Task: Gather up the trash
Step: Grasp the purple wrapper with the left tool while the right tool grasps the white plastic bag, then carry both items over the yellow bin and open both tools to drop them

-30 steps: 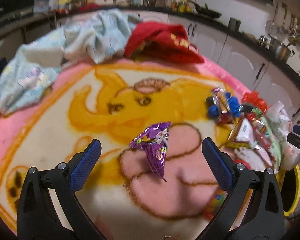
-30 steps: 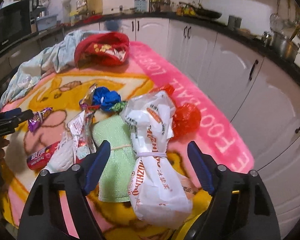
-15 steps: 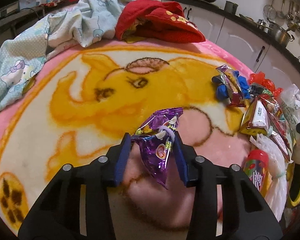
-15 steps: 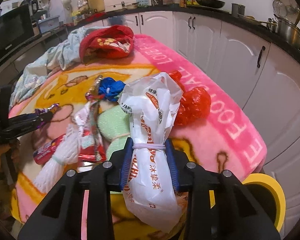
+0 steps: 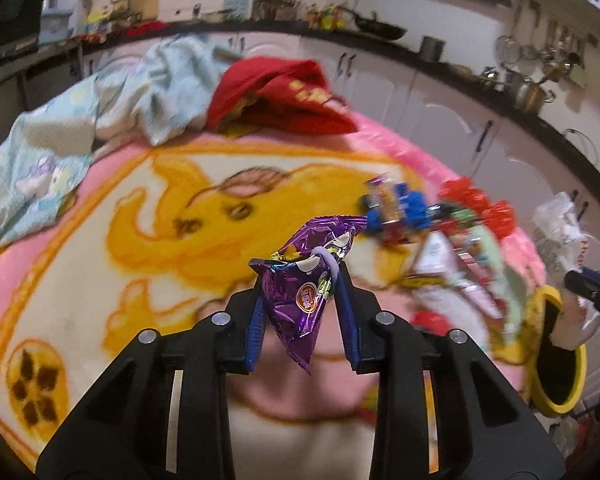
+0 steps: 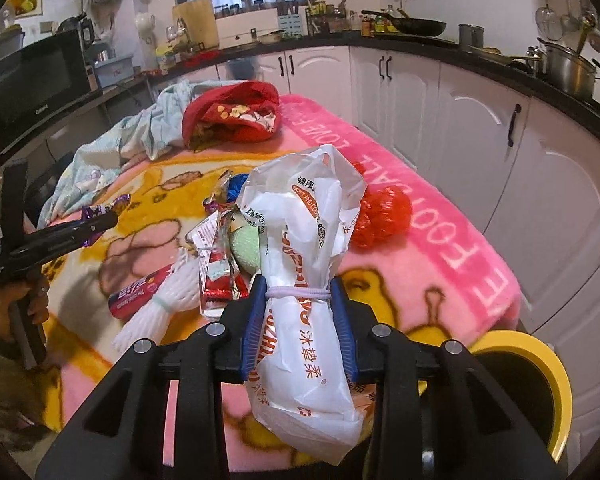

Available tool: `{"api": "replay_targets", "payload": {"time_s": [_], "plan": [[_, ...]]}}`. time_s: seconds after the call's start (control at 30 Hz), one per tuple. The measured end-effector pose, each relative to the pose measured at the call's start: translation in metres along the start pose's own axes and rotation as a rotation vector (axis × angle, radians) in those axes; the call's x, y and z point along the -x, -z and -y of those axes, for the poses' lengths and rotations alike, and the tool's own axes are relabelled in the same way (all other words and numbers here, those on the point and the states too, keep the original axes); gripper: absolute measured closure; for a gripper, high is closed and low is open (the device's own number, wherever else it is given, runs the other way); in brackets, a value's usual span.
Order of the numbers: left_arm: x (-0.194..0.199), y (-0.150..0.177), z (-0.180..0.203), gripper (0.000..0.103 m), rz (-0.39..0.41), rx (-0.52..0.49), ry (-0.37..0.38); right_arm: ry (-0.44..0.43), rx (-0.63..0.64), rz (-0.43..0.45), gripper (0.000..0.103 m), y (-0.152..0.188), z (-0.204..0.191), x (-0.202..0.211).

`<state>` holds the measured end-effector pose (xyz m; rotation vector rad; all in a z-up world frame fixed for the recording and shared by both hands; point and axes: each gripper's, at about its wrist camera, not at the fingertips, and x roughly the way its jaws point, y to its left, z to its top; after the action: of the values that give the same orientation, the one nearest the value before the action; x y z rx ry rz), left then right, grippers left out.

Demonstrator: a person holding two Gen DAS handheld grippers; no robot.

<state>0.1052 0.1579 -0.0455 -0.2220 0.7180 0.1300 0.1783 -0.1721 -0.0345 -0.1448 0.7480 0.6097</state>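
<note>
My left gripper [image 5: 302, 280] is shut on a purple snack wrapper [image 5: 306, 276] tied with an elastic band and holds it above the blanket. My right gripper [image 6: 298, 304] is shut on a white plastic bag [image 6: 304, 280] with orange print, tied with a band, lifted above the table's near edge. A yellow-rimmed black bin [image 6: 540, 384] stands below at the right; it also shows in the left wrist view [image 5: 560, 360]. More trash lies on the blanket: a red toothpaste tube [image 6: 144, 290], a white foam net [image 6: 160, 308], foil wrappers [image 6: 220, 268], a red crumpled bag [image 6: 380, 216], a blue wrapper [image 5: 400, 208].
A pink and yellow cartoon blanket [image 5: 100, 240] covers the table. A red cloth [image 6: 232, 116] and a pale blue printed cloth [image 5: 60, 148] lie at its far side. White kitchen cabinets [image 6: 480, 128] run along the right. A microwave [image 6: 36, 84] stands at the left.
Both grippers have closed on their items and lifted them: the left raised the purple wrapper off the blanket, the right raised the white bag and drew back toward the bin.
</note>
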Motion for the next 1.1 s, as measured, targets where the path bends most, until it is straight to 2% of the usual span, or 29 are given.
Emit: {"api": "replay_targets", "payload": {"time_s": [0.17, 0.53, 1.1], "plan": [[0.012, -0.006, 0.041, 0.079, 0.033, -0.051, 0.07, 0.02, -0.018, 0.027, 0.072, 0.006, 0.008, 0.021], [0.018, -0.001, 0.13, 0.079, 0.039, -0.181, 0.204, 0.087, -0.08, 0.076, 0.072, 0.029, 0.041, 0.062], [0.003, 0.023, 0.242, 0.079, -0.01, -0.329, 0.363, 0.198, -0.24, 0.08, 0.072, 0.073, 0.103, 0.095]]}}
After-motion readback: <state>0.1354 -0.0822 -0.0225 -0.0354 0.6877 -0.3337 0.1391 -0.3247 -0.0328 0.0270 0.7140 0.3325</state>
